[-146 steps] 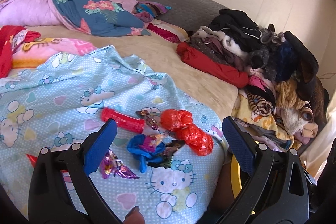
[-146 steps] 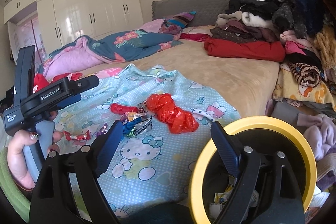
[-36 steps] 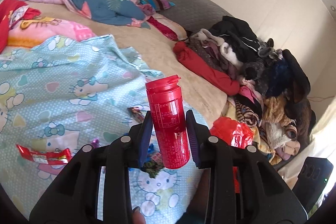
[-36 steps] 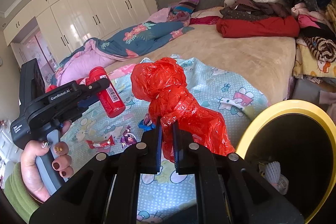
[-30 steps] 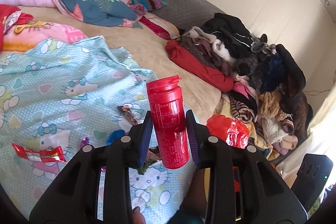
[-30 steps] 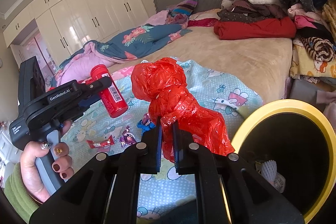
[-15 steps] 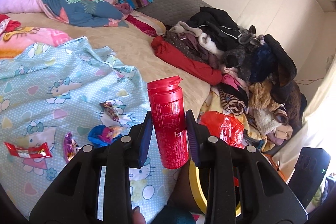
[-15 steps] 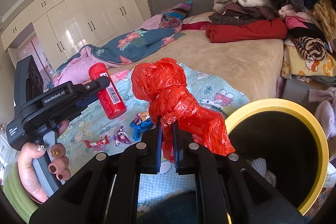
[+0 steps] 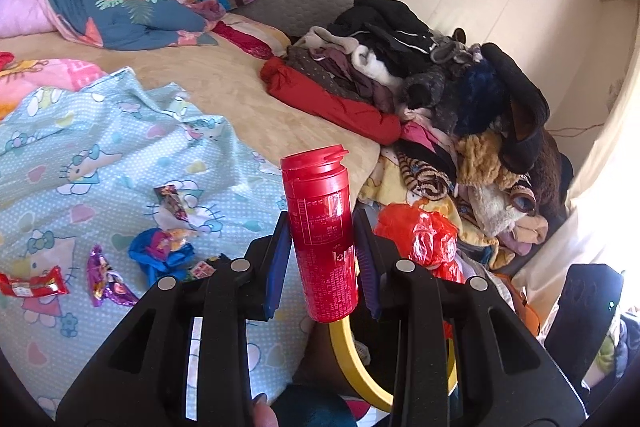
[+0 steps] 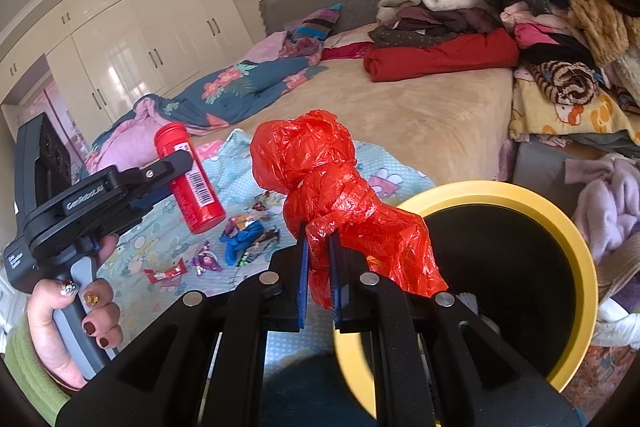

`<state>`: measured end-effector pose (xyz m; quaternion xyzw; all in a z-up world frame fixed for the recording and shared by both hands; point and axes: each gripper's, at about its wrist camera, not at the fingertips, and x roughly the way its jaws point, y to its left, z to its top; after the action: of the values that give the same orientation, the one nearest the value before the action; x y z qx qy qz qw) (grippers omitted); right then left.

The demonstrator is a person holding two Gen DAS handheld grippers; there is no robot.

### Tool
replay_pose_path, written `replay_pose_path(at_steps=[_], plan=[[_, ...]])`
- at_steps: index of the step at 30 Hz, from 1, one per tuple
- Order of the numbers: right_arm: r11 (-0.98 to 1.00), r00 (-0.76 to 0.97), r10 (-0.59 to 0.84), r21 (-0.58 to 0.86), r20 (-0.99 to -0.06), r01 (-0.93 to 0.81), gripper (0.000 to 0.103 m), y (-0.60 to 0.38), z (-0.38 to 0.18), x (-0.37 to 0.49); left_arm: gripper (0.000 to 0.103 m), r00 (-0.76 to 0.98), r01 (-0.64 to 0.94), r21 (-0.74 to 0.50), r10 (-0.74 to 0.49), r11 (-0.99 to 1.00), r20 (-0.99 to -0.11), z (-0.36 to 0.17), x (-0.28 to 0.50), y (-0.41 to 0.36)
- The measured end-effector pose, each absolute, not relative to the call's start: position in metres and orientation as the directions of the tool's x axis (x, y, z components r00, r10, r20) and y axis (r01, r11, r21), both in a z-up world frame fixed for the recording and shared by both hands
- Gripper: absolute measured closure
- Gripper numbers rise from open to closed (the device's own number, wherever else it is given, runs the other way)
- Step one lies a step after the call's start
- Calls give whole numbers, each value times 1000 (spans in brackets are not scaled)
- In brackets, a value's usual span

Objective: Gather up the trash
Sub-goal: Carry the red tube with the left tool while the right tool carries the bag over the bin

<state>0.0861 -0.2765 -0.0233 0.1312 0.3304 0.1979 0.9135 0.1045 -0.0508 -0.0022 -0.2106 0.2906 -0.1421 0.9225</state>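
Trash is half gathered: left gripper (image 9: 322, 255) clamps a red tube (image 9: 322, 235), right gripper (image 10: 318, 275) pinches a red bag (image 10: 336, 195) over the bin (image 10: 576, 247); wrappers (image 9: 108, 277) remain near the bed's edge.

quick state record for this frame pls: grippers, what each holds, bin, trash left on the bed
left gripper: shut on red bottle, held upright
right gripper: shut on red plastic bag
bin: yellow rim, dark inside, beside the bed, under the bag's lower end
left on blanket: blue wrapper clump, red wrapper, purple wrapper
bottle and bag: not yet dropped in bin
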Motion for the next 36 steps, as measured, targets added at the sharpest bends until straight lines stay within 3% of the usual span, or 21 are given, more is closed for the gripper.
replay_pose_path(at_steps=[36], plan=[[895, 719, 328, 446, -613, -28, 94, -381, -63, 98, 79, 640, 326, -429, -531, 842, -555, -38, 105, -157]])
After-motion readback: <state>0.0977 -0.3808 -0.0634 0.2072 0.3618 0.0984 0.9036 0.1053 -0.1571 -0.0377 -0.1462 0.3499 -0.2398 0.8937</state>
